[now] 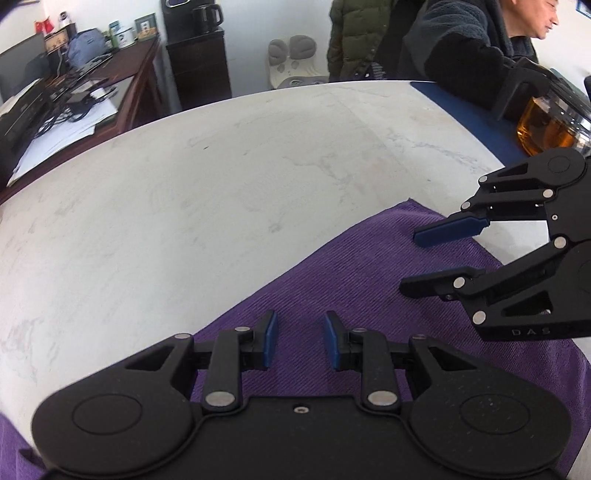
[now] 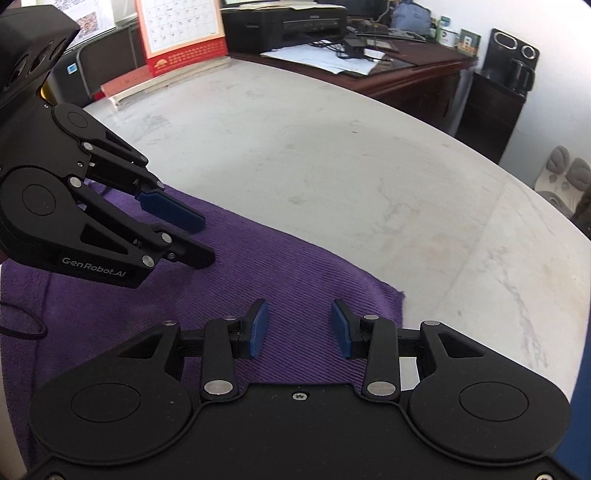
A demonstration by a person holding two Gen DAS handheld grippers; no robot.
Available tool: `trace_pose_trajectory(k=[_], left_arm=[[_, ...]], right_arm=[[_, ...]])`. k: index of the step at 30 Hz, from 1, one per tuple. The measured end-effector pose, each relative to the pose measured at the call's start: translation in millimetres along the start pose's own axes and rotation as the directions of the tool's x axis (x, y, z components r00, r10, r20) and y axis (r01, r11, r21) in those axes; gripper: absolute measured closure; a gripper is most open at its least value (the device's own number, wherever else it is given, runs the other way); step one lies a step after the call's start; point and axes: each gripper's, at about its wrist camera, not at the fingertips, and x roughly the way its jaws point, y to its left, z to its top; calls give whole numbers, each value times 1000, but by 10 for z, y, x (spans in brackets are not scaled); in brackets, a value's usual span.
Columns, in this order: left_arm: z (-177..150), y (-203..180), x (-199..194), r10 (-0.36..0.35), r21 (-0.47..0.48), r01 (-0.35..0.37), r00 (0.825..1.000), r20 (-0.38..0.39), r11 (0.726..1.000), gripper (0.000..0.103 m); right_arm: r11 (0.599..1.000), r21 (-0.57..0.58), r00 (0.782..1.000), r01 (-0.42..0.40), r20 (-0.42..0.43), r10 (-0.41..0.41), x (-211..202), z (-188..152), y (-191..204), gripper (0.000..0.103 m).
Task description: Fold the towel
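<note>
Purple towel (image 1: 332, 280) lies flat on the white marble table (image 1: 184, 184), no fold visible yet imo; left gripper (image 1: 300, 341) & right gripper (image 2: 299, 328) hover over it, jaws apart w/ nothing gripped, so all folding's left.

table (image 1: 221, 177): white, marbled top
glass pot (image 1: 546, 129): amber liquid, far right
calendar (image 2: 181, 33): standing at the far edge
printer (image 2: 288, 22): black, on wooden desk (image 2: 417, 70)

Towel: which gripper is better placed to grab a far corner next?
Right, probably. The right gripper hangs open over the purple towel near its far right corner. The left gripper, also open, sits mid-towel, no corner close.
</note>
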Motion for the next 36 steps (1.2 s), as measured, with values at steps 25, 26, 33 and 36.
trace_pose_trajectory(k=[25, 26, 33, 36], left_arm=[[239, -31, -188, -57, -11, 58, 994, 95, 998, 77], [132, -1, -313, -49, -33, 52, 994, 94, 998, 77], [-553, 345, -952, 60, -230, -42, 995, 73, 972, 77], [-663, 663, -1126, 144, -337, -108, 986, 81, 935, 77]], right_arm=[[952, 265, 986, 151, 32, -165, -344, -118, -737, 60], [952, 272, 985, 141, 54, -161, -453, -141, -669, 60], [987, 151, 996, 63, 54, -71, -559, -307, 32, 60], [988, 144, 998, 53, 20, -57, -424, -344, 144, 60]])
